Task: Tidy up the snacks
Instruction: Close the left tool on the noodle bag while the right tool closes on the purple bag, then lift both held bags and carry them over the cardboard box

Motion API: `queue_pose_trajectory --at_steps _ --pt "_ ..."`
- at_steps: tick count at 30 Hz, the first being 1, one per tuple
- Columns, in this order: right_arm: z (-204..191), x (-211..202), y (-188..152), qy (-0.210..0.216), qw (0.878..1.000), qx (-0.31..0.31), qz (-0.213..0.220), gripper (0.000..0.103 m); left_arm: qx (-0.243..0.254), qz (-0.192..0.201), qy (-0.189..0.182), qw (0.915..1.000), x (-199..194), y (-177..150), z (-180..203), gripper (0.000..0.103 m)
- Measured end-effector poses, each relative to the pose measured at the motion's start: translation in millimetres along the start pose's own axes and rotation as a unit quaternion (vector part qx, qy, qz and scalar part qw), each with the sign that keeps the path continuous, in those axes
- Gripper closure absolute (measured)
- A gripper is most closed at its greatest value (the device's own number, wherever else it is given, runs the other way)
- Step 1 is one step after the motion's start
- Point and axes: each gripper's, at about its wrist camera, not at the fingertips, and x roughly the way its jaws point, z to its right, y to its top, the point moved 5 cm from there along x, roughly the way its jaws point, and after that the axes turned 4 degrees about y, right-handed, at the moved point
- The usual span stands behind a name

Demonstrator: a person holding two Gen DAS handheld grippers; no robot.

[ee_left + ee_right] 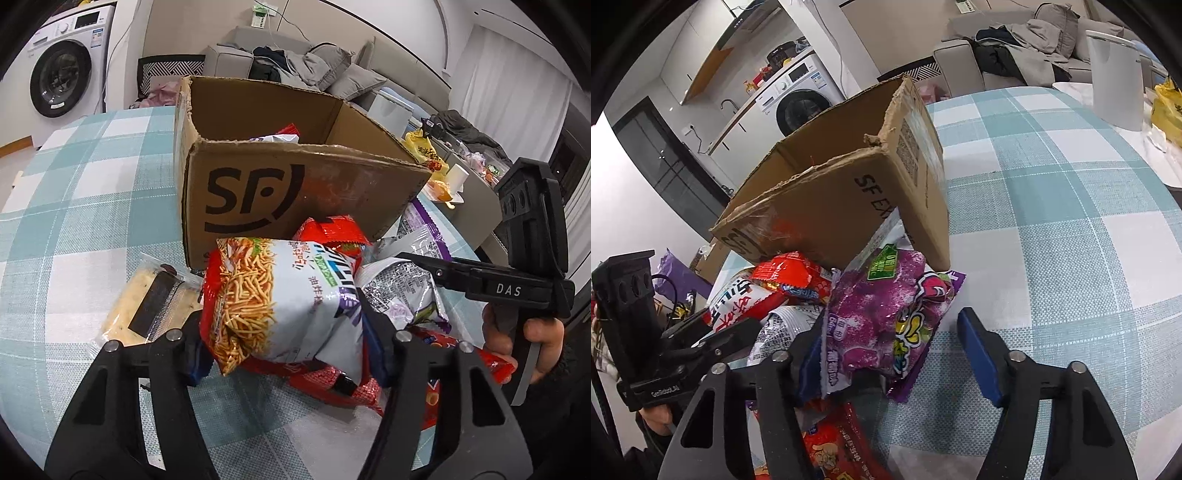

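Left tongs [284, 347] clamped on the fried-noodle snack bag [280, 295], low centre of frame, just before the cardboard box [295, 184]. Right tongs [890, 354] apart — inner pad against the purple candy bag [882, 317], outer pad clear. Best squeezed mid-bag, lifted clear of the pile on the bench [1071, 221] — then over the box rim.

Snack packets [280, 302] heaped beside open cardboard box [303, 192]
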Motion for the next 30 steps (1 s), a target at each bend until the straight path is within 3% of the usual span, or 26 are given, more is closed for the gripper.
queue_pose_trajectory --at_steps 19,30 --pt "-5.7 -16.8 5.6 -0.001 1.0 -0.018 0.025 0.068 0.011 0.024 0.007 0.9996 -16.5 3.0 2.5 0.044" --pt "-12.3 -34.9 10.3 0.005 0.999 -0.028 0.042 0.069 0.015 0.044 0.008 0.9989 -33.5 4.8 6.2 0.044"
